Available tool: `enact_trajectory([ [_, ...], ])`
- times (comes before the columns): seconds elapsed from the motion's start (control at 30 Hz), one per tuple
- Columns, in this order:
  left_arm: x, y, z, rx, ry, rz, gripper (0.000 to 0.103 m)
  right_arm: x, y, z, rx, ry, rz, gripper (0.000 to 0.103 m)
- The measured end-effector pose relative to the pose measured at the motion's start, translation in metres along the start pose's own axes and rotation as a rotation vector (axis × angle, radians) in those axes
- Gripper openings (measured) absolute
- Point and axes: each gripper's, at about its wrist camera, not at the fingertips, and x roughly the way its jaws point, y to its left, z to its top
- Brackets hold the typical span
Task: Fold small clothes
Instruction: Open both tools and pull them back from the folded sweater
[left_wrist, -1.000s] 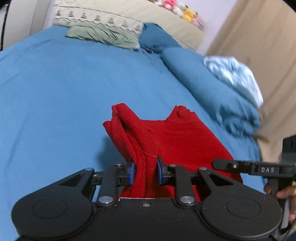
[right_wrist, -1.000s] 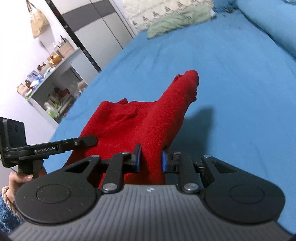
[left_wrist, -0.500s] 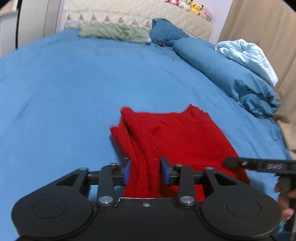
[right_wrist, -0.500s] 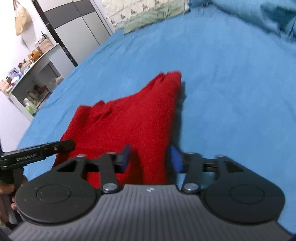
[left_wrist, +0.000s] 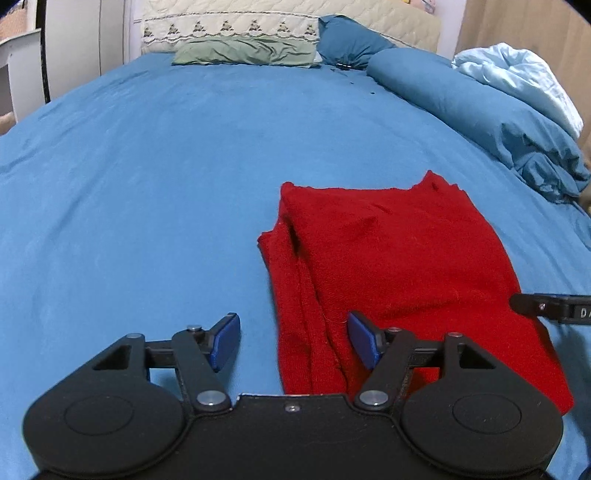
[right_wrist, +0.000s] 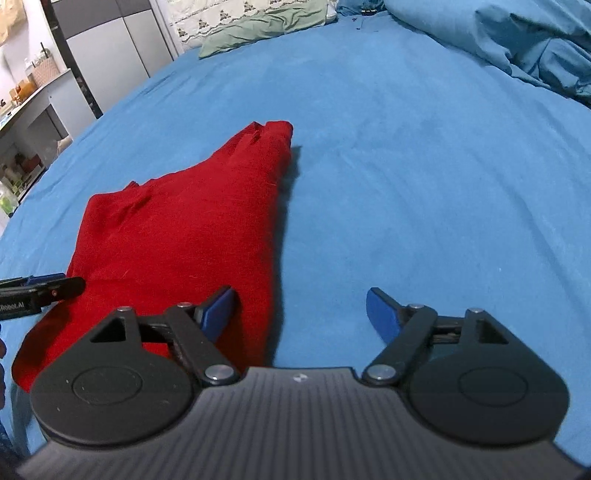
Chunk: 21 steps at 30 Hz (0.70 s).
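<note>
You get even, soft indoor light; the red garment (right_wrist: 177, 236) casts a short shadow rightward. Fisheye bends the edges, corners go black, focus stays sharp.

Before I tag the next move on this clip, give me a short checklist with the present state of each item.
1. Left gripper open, jaws spread: ok.
2. Right gripper open: ok.
3. Folded red knit garment free of both grippers, lying on the blue bed sheet: ok.
4. Garment's top layer lies flat: ok.
5. Layers aligned along its left edge: not ok, lower layers stick out.
6. Underside free of bunching: cannot tell.
</note>
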Motion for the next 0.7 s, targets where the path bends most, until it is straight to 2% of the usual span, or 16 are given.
enact_trajectory([
  [0.13, -0.014, -0.003, 0.009, -0.006, -0.008, 0.011, 0.069, -0.019, 0.006, 0.005, -0.013, -0.033, 0.007, 0.093],
  [0.3, -0.068, -0.017, 0.034, -0.063, -0.053, -0.02, 0.071, -0.091, 0.035, 0.02, -0.128, -0.126, -0.007, 0.095],
  [0.33, -0.081, -0.022, 0.038, -0.062, -0.068, -0.015, 0.079, -0.107, 0.041, 0.022, -0.153, -0.142, -0.015, 0.096],
  [0.37, -0.098, -0.029, 0.042, -0.06, -0.09, -0.008, 0.092, -0.126, 0.049, 0.023, -0.176, -0.159, -0.026, 0.102],
  [0.43, -0.134, -0.041, 0.047, -0.056, -0.15, 0.016, 0.103, -0.159, 0.061, 0.023, -0.192, -0.181, -0.046, 0.103],
  [0.5, -0.168, -0.052, 0.045, -0.048, -0.204, 0.033, 0.103, -0.187, 0.073, 0.021, -0.192, -0.2, -0.071, 0.103],
  [0.6, -0.201, -0.067, 0.038, -0.027, -0.187, 0.086, 0.103, -0.221, 0.086, 0.015, -0.178, -0.193, -0.129, 0.103],
  [0.7, -0.226, -0.075, 0.02, -0.015, -0.168, 0.122, 0.103, -0.247, 0.09, 0.004, -0.133, -0.18, -0.141, 0.103],
])
